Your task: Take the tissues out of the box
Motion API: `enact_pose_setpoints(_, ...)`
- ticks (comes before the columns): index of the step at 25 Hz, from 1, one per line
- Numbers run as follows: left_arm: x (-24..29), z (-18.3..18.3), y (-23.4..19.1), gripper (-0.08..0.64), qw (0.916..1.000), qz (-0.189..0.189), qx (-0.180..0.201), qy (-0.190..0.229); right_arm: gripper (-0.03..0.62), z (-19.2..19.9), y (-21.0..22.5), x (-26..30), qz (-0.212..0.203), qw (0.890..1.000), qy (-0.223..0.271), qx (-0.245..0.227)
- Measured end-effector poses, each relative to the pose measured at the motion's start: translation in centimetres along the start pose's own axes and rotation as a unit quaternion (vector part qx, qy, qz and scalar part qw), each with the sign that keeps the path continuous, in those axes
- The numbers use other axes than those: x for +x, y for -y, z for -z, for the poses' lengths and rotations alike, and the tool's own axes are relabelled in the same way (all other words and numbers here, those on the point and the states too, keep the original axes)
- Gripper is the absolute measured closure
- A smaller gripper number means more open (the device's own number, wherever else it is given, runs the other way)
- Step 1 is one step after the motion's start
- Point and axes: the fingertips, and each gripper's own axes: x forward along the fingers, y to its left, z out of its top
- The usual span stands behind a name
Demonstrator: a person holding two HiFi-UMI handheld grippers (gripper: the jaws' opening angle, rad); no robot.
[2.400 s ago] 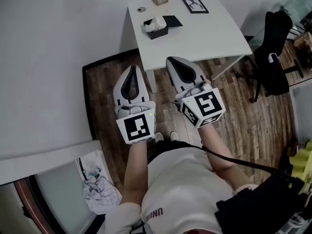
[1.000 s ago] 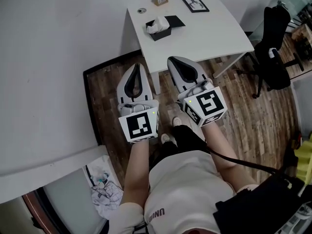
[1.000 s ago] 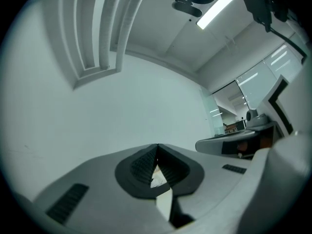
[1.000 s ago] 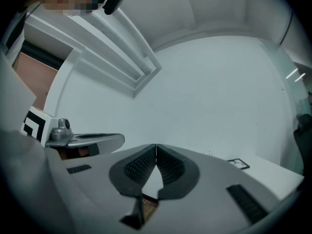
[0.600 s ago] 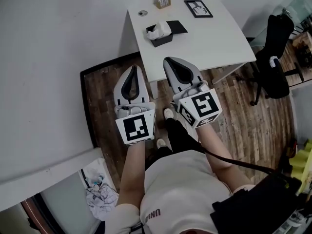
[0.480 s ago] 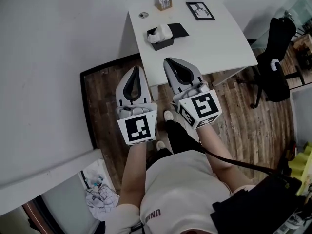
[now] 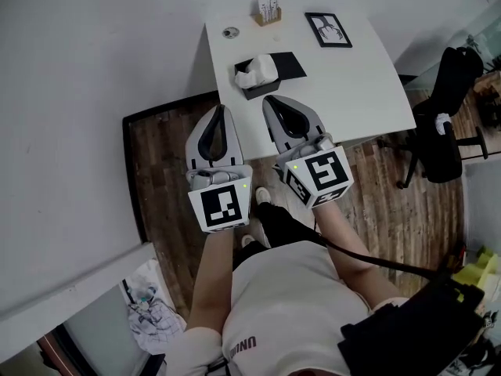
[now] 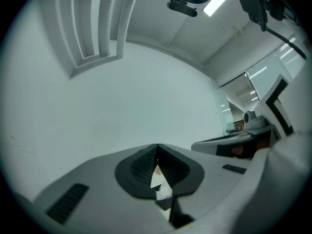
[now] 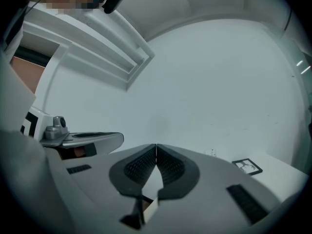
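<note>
From the head view, a white rectangular table [image 7: 352, 84] is standing against a white wall above a brown wooden floor [image 7: 407, 202]. A black rectangular tissue box [image 7: 252, 87] is sitting near the tabletop's left edge, towards its near-left corner, with a white tissue [image 7: 258, 70] sticking up out of it. A flat black sheet [image 7: 288, 63] is lying just beside the box on its right. At the far edge, a small round grey disc [image 7: 230, 32] is lying near the far-left corner, a small wooden holder with white cards [image 7: 268, 10] is standing beside it, and a black-framed picture [image 7: 328, 29] is lying farther right. A black office chair [image 7: 442, 128] is standing off the table's right side. The person is holding the left gripper [image 7: 220, 116] over the floor just before the table's near edge. The right gripper [image 7: 272, 103] is reaching to that edge, its tip showing just short of the box.

In the left gripper view, the left gripper [image 8: 157, 147] is facing the wall with its jaws pressed together at the tips and nothing between them.

In the right gripper view, the right gripper [image 9: 156, 146] is likewise closed and empty, and the framed picture [image 9: 247, 166] is showing at right.
</note>
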Motion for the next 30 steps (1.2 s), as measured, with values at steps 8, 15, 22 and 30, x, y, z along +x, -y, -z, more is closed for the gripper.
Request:
enact_pose_setpoints(8,3.8,1.0,-0.9,0.546,0.9995,-0.027,0.010,-0.010,0.572,0.0,3.6,3.2,-0.016,1.000,-0.004,0.005)
enact_pose_setpoints(15,6.3,1.7,-1.8,0.546,0.9989,-0.039,0.023,-0.012,0.572,0.3,5.6,5.6,-0.023,1.000,-0.002,0.002)
enact_pose_setpoints(22,8.6,2.4,-2.8,0.546,0.9991,-0.035,0.015,-0.016,0.572,1.0,7.2,8.1,-0.013,1.000,-0.009,0.008)
enact_pose_setpoints(30,12.9,3.4,-4.8,0.546,0.9996,0.006,0.014,-0.024,0.572,1.7,9.2,11.6,0.032,0.999,-0.019,0.013)
